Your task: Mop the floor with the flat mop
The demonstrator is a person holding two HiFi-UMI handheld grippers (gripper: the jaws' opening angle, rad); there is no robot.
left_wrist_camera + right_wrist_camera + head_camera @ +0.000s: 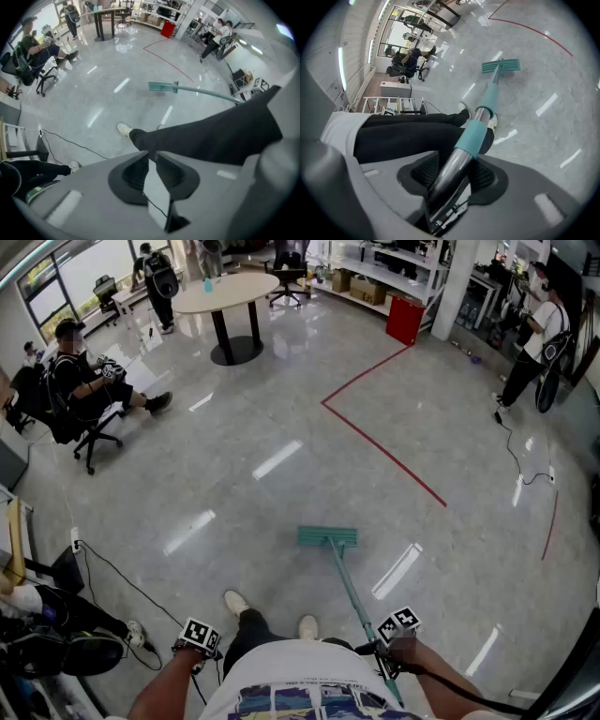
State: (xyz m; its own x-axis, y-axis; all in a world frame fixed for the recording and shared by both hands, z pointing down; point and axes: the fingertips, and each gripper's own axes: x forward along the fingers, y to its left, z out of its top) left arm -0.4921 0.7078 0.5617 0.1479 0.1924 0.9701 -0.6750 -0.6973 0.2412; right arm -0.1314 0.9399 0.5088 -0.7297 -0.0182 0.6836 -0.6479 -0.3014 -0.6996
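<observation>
The flat mop's teal head [328, 537] lies flat on the glossy grey floor ahead of my feet; it also shows in the right gripper view [501, 65] and the left gripper view [161, 86]. Its handle [349, 587] slants back to my right gripper [394, 638]. There the jaws [454, 171] are shut on the dark lower shaft, just below a teal sleeve [472, 136]. My left gripper [199, 636] hangs at my left side and points at the floor. Its jaws [152, 159] stand slightly apart with nothing between them.
A red tape line [384, 451] crosses the floor beyond the mop. A person sits on an office chair [84, 381] at far left; a round table [225, 292] stands behind. Another person [534, 334] stands far right. A black cable [122, 577] and bags lie at near left.
</observation>
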